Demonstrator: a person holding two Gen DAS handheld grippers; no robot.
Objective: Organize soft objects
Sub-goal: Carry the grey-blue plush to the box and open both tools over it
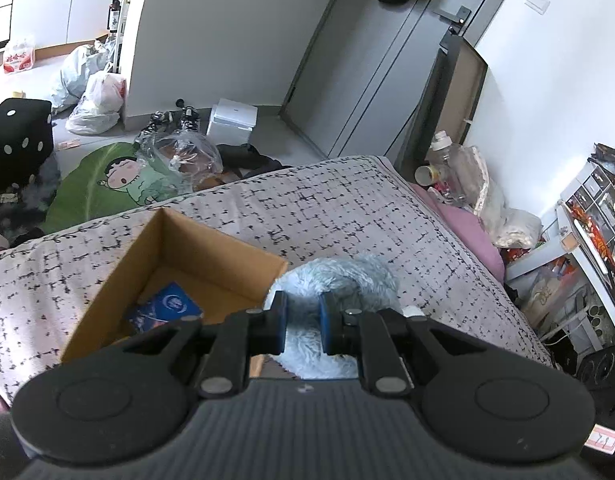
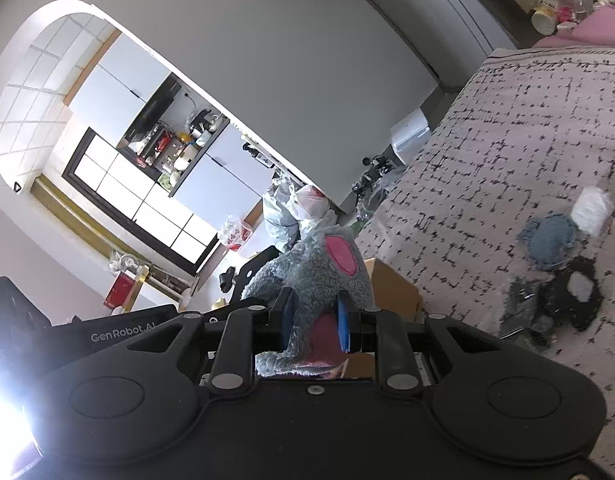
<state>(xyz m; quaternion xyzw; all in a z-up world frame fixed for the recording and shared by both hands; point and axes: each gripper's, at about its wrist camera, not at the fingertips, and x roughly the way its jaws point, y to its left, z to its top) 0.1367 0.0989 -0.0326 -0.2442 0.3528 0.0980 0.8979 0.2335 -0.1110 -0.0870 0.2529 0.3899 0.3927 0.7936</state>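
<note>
— So, what's on the left?
— An open cardboard box (image 1: 179,256) on the patterned bedspread (image 1: 347,208); just right of it, the left gripper (image 1: 301,322) pinches a pale blue fluffy toy (image 1: 339,276).
— And the right gripper (image 2: 314,320)?
— Clamped on a grey plush (image 2: 319,276) with a pink patch; small dark soft pieces (image 2: 555,276) lie further right.

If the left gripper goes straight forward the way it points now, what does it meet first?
Probably the patterned bed cover, just beyond the fluffy blue toy that the left gripper already clamps. The cardboard box lies left of that line; depth is uncertain.
</note>
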